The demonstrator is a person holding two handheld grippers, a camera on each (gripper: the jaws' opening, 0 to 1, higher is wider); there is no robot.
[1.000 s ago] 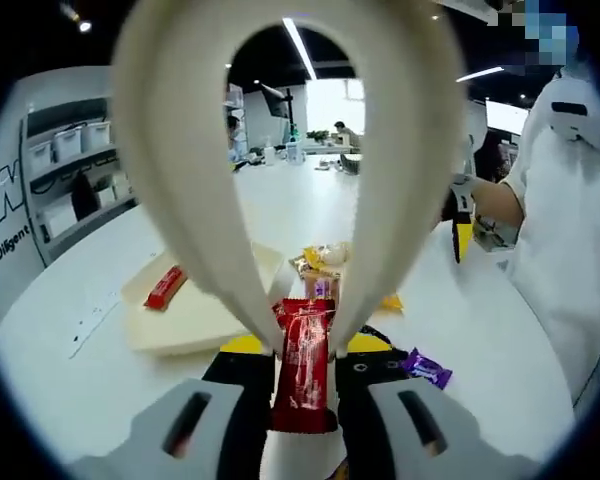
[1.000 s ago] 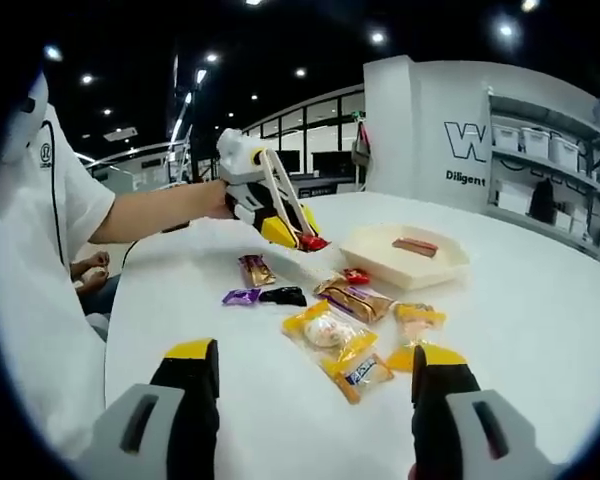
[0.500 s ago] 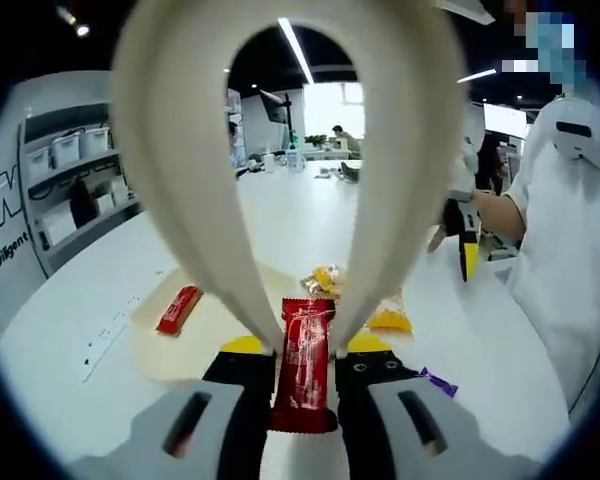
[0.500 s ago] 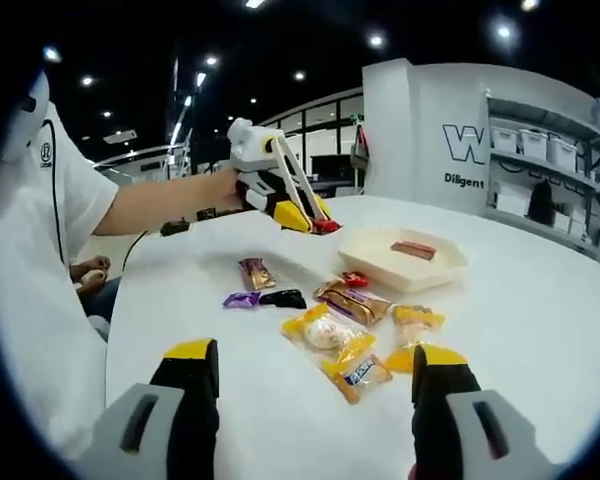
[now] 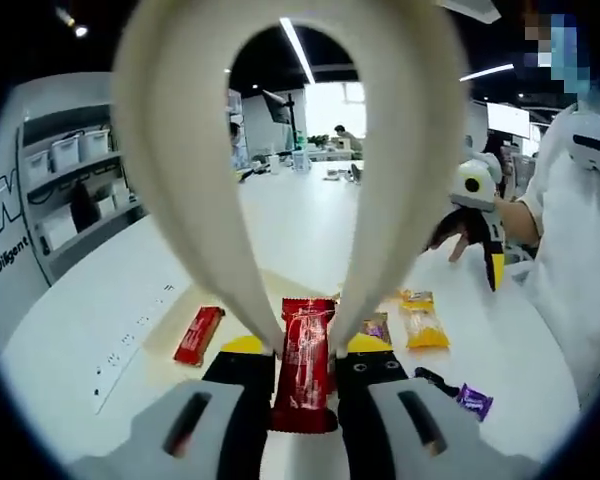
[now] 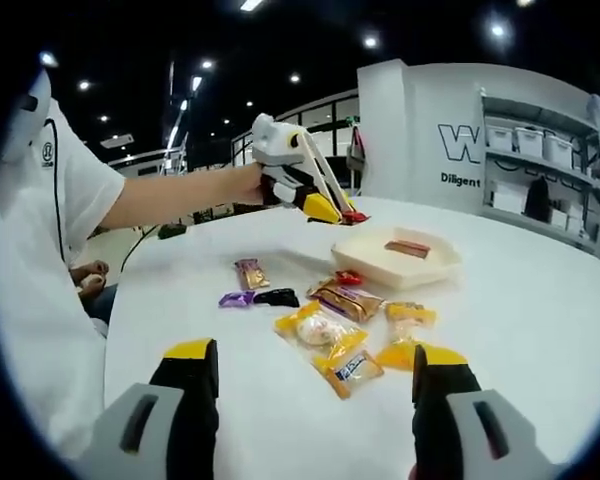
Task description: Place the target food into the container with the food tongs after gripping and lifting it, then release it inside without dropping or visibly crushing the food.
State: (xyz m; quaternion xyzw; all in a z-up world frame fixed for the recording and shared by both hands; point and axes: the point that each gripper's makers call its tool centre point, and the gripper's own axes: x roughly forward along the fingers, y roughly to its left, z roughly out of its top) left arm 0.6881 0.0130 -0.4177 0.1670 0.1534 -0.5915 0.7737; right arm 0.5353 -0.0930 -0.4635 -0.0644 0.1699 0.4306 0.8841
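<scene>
In the left gripper view, my left gripper point(image 5: 303, 352) is shut on cream food tongs point(image 5: 180, 180), and their tips pinch a red wrapped bar point(image 5: 305, 335). Below them lies the cream tray point(image 5: 160, 360) with another red bar point(image 5: 198, 335) in it. In the right gripper view, the left gripper point(image 6: 332, 209) hangs above the near rim of the tray point(image 6: 380, 268), with the pinched red bar point(image 6: 355, 216) at the tong tips. A red bar point(image 6: 407, 248) lies in the tray. My right gripper point(image 6: 315, 390) is open and low over the table, with nothing between its fingers.
Several wrapped snacks lie on the white round table point(image 6: 540, 330): a yellow packet point(image 6: 320, 330), a brown one point(image 6: 345, 300), and purple point(image 6: 235, 298) and black point(image 6: 278, 297) candies. A person in white point(image 6: 40, 250) stands at the left. Shelves with bins point(image 6: 540, 170) line the far wall.
The left gripper has carried the tongs and the pinched red bar up and across the table to above the tray. The right gripper has stayed open in place.
</scene>
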